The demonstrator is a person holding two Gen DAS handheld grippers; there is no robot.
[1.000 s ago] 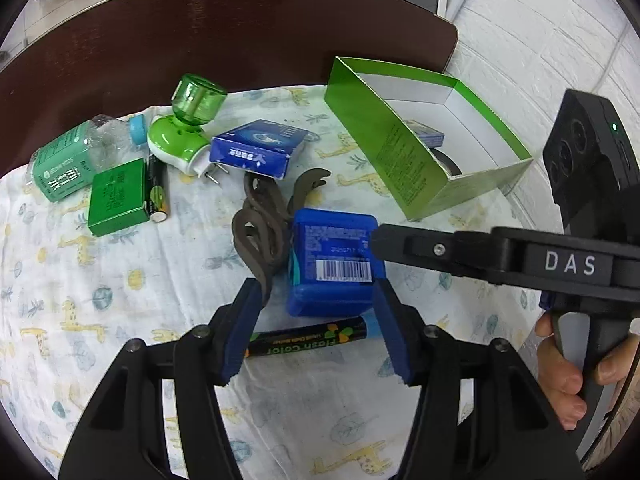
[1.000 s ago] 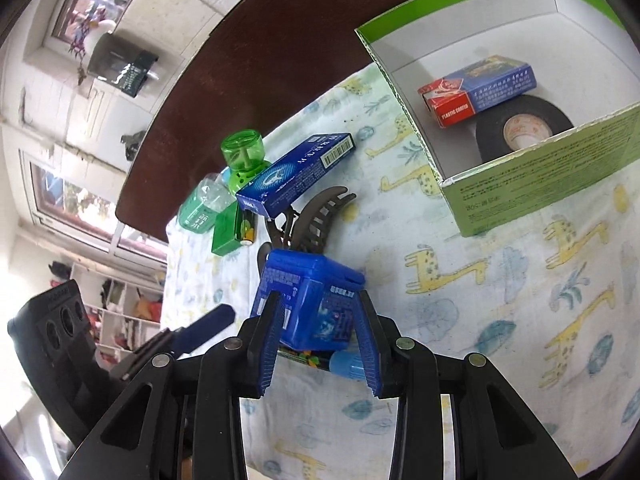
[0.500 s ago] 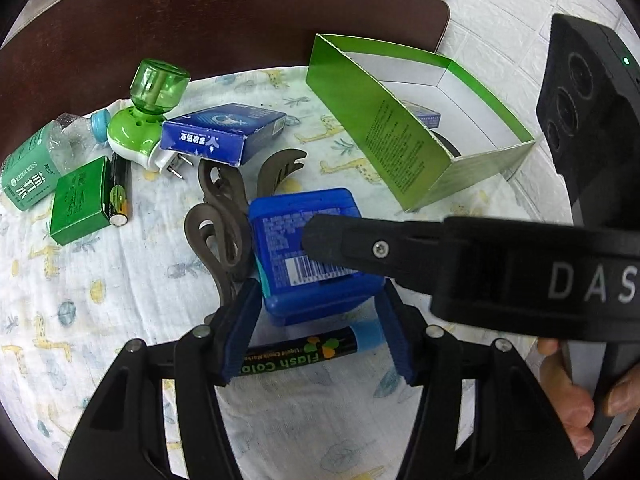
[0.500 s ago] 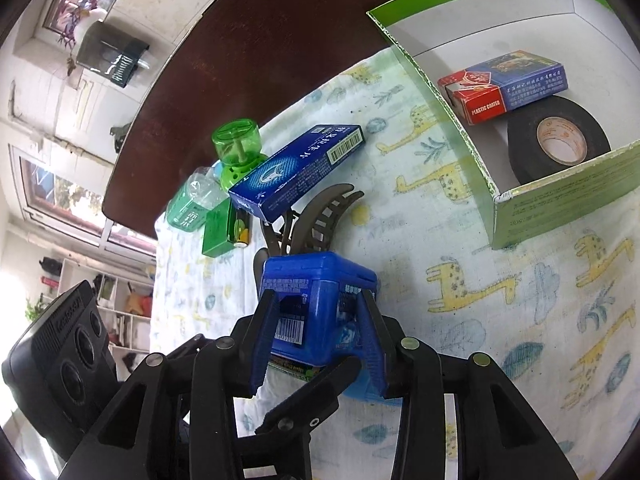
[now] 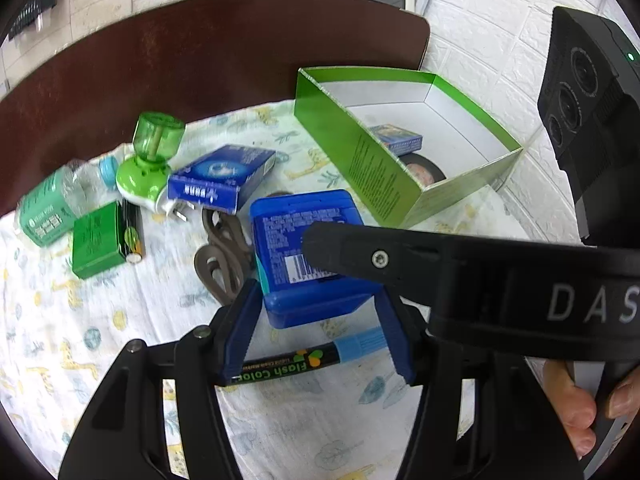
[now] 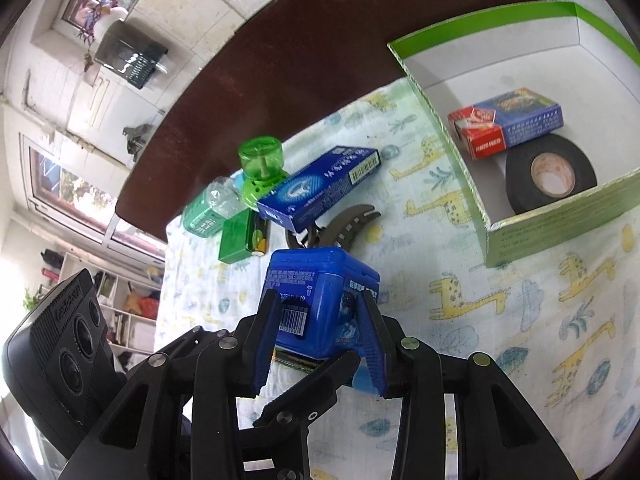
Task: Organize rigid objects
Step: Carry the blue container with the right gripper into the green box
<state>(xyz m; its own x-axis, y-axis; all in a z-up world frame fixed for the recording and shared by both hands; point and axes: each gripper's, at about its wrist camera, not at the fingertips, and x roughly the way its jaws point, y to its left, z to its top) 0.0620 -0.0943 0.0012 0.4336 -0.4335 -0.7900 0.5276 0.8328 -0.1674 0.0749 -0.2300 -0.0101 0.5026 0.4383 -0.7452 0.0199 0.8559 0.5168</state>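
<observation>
Right gripper [image 6: 318, 338] has the blue plastic box [image 6: 320, 280] between its two blue pads, one on each side, and it looks held tight. I think the box is lifted a bit off the giraffe cloth [image 6: 500, 320], but I can't be sure. It is near the green cardboard box [image 6: 560, 220], where a roll of black tape [image 6: 550, 174] and a small card pack [image 6: 506, 122] already lie.

Left gripper [image 5: 316, 332] hangs just beside it, jaws half open, holding nothing. A marker pen [image 5: 300, 362] lies on the cloth below those jaws.

I think the blue box is hard and light. Its sides are smooth, so it could slip or twist. Flat sides are the best place to hold it, near the middle, and that is where the pads are. It should not break easily.
</observation>
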